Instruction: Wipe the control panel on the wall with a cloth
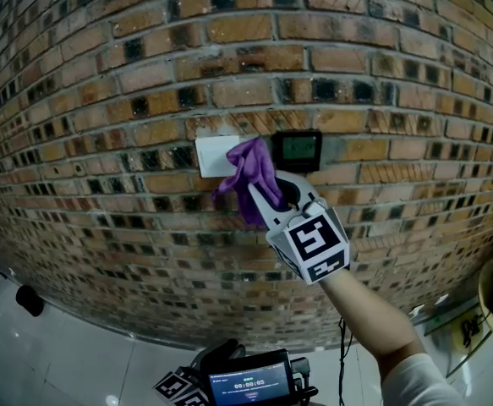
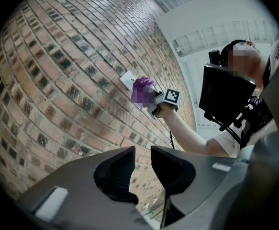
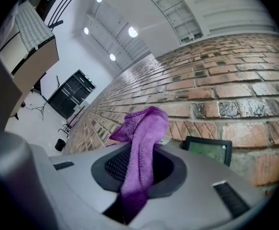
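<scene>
One brick wall [image 1: 102, 100] carried two fittings side by side: a white plate [image 1: 212, 155] and, just to its right, one black control panel [image 1: 299, 149] with a small green screen. The right gripper [image 1: 273, 194] had its two fingers clamped on the single purple cloth [image 1: 248, 172], which bunched against the plate's right edge, just beside the panel's left edge. The left gripper [image 2: 143, 153] was well below and apart from the wall, its two fingers only a narrow gap apart with nothing between them.
</scene>
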Available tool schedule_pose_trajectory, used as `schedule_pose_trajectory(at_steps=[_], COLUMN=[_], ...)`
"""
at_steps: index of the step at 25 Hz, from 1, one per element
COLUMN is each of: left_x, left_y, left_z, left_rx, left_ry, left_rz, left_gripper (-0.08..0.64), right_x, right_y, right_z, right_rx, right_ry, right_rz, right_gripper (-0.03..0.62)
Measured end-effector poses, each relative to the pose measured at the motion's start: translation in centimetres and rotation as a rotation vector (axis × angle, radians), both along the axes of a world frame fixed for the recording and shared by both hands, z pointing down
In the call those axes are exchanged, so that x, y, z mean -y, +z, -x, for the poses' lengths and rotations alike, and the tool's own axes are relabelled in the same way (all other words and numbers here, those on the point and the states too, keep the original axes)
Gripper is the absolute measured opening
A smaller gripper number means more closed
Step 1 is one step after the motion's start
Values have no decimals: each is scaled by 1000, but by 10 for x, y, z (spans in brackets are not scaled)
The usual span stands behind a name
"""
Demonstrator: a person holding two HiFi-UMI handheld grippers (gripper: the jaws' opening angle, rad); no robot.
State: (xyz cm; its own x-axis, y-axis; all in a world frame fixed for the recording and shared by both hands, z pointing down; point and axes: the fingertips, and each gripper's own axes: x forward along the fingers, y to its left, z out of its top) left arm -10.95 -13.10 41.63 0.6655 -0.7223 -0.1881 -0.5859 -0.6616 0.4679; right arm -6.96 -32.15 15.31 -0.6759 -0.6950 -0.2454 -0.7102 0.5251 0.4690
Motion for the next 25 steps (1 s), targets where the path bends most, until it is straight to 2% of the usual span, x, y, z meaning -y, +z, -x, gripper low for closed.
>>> schedule_pose_trajectory(at_steps=[8,25], left_x=[3,12], left_y=[-4,-1], left_z=[0,-26], left_rx=[4,10], left_ry=[-2,62], left_rz=[-16,-4], left_gripper=[95,97], right_x=[24,40], right_y=[-21,-27], right_z=[-9,-95], right_rx=[18,63], right_ry=[65,201], right_rz=[-45,-58], right_gripper=[80,80])
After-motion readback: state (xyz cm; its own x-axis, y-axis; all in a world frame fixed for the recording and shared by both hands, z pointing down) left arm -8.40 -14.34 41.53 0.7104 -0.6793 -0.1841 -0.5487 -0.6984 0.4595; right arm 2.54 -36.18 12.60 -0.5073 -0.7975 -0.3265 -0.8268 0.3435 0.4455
